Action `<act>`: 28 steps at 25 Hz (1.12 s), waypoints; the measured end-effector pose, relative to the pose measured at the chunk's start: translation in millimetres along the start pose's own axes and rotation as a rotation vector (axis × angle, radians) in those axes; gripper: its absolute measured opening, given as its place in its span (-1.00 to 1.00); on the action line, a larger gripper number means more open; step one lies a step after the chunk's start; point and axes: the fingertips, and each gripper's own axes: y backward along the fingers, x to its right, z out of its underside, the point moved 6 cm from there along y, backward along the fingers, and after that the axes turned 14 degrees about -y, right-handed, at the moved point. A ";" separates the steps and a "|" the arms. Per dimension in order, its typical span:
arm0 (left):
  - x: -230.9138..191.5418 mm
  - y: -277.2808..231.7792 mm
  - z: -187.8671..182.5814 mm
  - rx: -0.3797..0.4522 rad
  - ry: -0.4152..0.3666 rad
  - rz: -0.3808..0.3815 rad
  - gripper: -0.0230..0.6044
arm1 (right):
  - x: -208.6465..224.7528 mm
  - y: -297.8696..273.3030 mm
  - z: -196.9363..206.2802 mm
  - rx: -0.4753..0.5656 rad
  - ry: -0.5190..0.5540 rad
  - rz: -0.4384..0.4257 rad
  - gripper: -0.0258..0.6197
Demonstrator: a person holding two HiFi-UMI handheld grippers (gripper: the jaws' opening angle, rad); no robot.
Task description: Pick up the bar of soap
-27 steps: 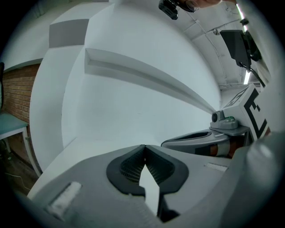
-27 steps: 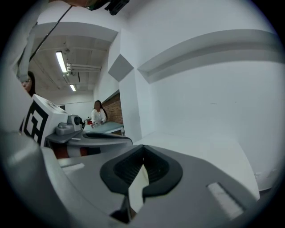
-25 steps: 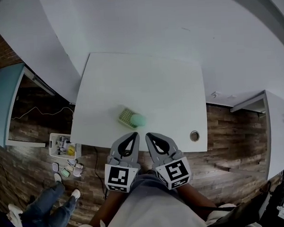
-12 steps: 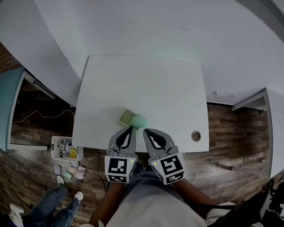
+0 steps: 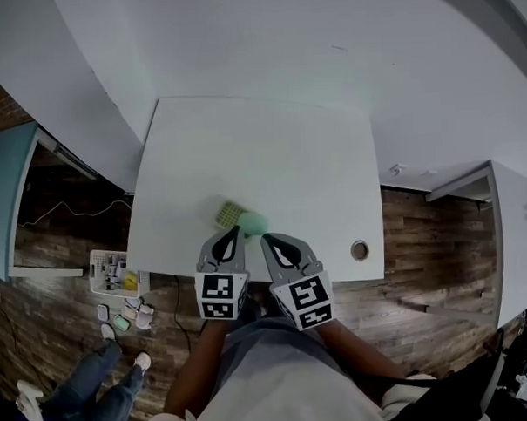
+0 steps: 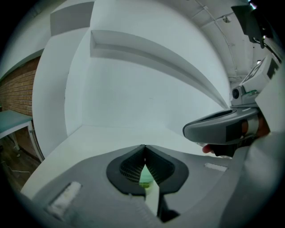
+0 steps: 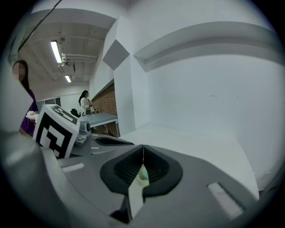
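Observation:
A mint-green bar of soap [image 5: 254, 223] lies on a yellow-green gridded soap dish [image 5: 229, 215] near the front edge of the white table [image 5: 270, 153]. My left gripper [image 5: 232, 230] is shut and empty, its tip just in front of the dish. My right gripper [image 5: 266, 239] is also shut and empty, its tip right by the soap's near side. In the left gripper view the jaws [image 6: 144, 146] meet at the tip, and the soap [image 6: 145, 177] shows through the slit below them. The right gripper view shows its jaws [image 7: 143, 146] shut, with a sliver of the soap [image 7: 142, 174] behind.
A round cable hole [image 5: 359, 250] sits at the table's front right corner. A white basket [image 5: 114, 271] of small items stands on the wood floor at the left, beside a person's legs [image 5: 88, 392]. White walls stand behind the table, and a white counter [image 5: 517, 238] is at the right.
Both grippers have moved forward over the table's front edge, so their tips now reach the soap and the dish. Both stay shut.

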 end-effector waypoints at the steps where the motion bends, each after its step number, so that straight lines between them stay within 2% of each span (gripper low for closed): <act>1: -1.1 -4.9 5.4 -0.015 0.000 0.001 -0.92 | 2.0 -2.4 1.2 -0.004 0.000 0.003 -0.91; 6: -3.8 -29.1 30.5 -0.086 0.000 0.016 -0.92 | 13.7 -18.3 15.7 -0.052 -0.019 0.013 -0.89; 16: -5.1 -56.4 53.5 -0.165 -0.029 0.065 -0.92 | 33.1 -46.2 40.2 -0.159 -0.065 0.039 -0.83; 19: -0.9 -61.9 58.0 -0.189 -0.047 0.084 -0.92 | 44.0 -55.3 44.9 -0.192 -0.109 0.050 -0.79; 25: 2.3 -69.8 72.1 -0.216 -0.023 0.098 -0.92 | 60.6 -74.8 56.0 -0.275 -0.170 0.072 -0.64; 28: 2.0 -70.4 75.6 -0.215 -0.004 0.102 -0.92 | 67.7 -83.8 60.8 -0.298 -0.243 0.077 -0.57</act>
